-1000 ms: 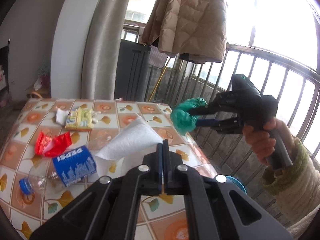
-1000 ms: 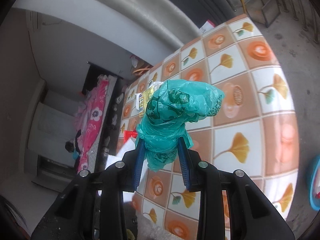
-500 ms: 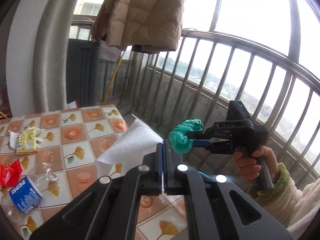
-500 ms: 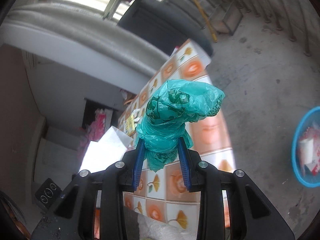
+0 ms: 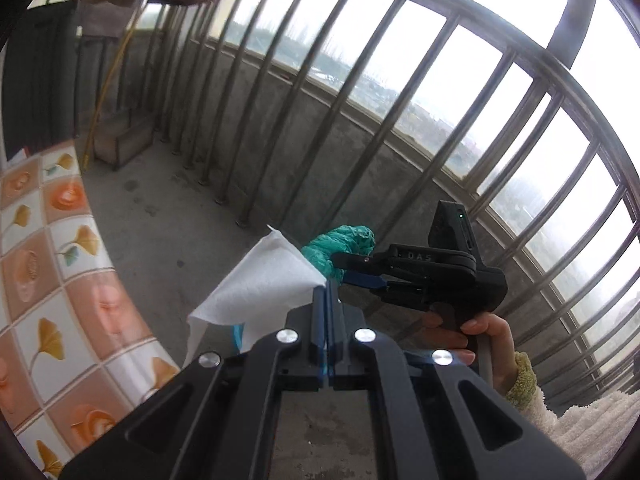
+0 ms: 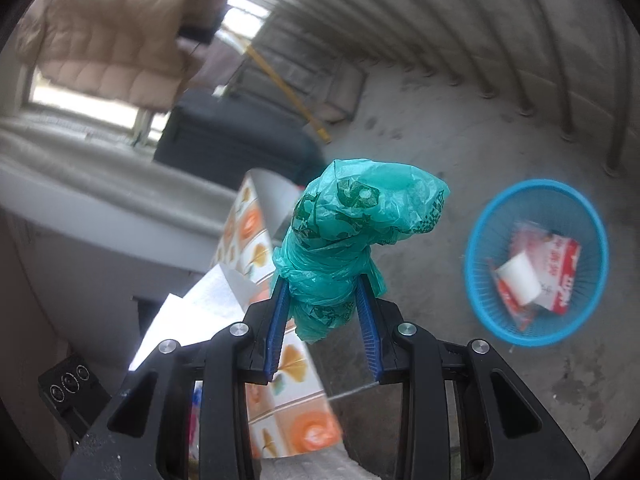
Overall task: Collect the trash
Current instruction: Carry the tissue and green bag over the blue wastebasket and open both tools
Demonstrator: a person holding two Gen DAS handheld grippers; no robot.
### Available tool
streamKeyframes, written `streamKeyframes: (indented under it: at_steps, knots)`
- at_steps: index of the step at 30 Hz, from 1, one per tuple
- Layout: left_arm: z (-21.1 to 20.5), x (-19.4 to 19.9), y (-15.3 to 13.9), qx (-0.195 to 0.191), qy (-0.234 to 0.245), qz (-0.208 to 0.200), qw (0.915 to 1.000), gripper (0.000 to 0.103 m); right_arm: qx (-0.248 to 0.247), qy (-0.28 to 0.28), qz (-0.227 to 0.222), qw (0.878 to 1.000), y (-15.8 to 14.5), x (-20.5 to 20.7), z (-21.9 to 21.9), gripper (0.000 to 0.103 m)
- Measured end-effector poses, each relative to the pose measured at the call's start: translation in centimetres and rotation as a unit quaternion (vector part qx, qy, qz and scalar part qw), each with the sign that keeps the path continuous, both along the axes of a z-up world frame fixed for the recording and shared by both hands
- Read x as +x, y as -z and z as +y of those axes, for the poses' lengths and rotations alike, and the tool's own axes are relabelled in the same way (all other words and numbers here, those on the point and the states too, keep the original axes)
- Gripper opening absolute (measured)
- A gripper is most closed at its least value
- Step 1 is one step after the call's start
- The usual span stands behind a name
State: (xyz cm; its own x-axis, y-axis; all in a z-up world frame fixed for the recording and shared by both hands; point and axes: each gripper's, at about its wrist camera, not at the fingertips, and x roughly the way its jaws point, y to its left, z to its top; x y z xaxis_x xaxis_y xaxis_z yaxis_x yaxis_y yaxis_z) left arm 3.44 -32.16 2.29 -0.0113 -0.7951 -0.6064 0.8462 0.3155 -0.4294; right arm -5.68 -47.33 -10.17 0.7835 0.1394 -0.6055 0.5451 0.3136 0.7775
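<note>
The left tool (image 5: 327,300) has its two fingers pressed fully together on one corner of a white paper tissue (image 5: 264,280). The tissue stands out to the left of the fingers and hangs in the air, beyond the edge of the bench (image 5: 48,264) with the orange and white tile pattern.

The right tool (image 6: 323,312) is partly open, and its blue pads (image 6: 278,320) press on both sides of a crumpled green plastic bag (image 6: 352,236). The upper part of the bag sticks out above the fingers and bends to the right. In the left wrist view this same bag (image 5: 340,244) is just behind the tissue, and a hand (image 5: 480,336) with a light fluffy sleeve (image 5: 524,380) holds the handle of the right tool.

A blue basket (image 6: 480,280) stands on the grey concrete floor (image 6: 420,128), to the right of the green bag in the right wrist view. Inside the basket lie a red and white packet (image 6: 560,272) and a white piece of paper (image 6: 516,280). The bench (image 6: 248,240) is to the left of the bag, well apart from the basket. Behind it a beige padded jacket (image 6: 112,40) hangs. Metal railing bars (image 5: 360,80) run along the balcony.
</note>
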Motion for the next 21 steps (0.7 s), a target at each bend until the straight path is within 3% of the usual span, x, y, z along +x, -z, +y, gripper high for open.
streamKeyframes:
  at_steps: [8,15,16,17,19,21]
  knots:
    - [-11.1,-2.3,9.1,0.094,0.057,0.062,0.9920,0.000,0.057,0.073,0.054,0.994,6.4,-6.1,-4.3,0.032]
    - [-17.5,-4.3,14.6,0.149,0.089,0.066,0.9826,0.001,0.093,0.104,0.077,0.987,11.5,-9.1,-6.9,0.035]
    - [-18.3,-4.3,15.1,0.153,0.091,0.068,0.9817,0.007,0.097,0.105,0.077,0.987,12.3,-9.1,-7.3,0.035]
    - [-19.0,-4.2,15.6,0.162,0.088,0.067,0.9807,0.025,0.104,0.109,0.083,0.985,13.3,-9.4,-7.6,0.038]
    - [-19.7,-3.9,15.8,0.175,0.073,0.053,0.9803,0.046,0.109,0.110,0.098,0.983,14.7,-9.7,-8.0,0.045]
    - [-19.0,-2.8,15.2,0.170,0.057,0.044,0.9828,0.052,0.105,0.112,0.124,0.980,16.2,-9.7,-8.3,0.054]
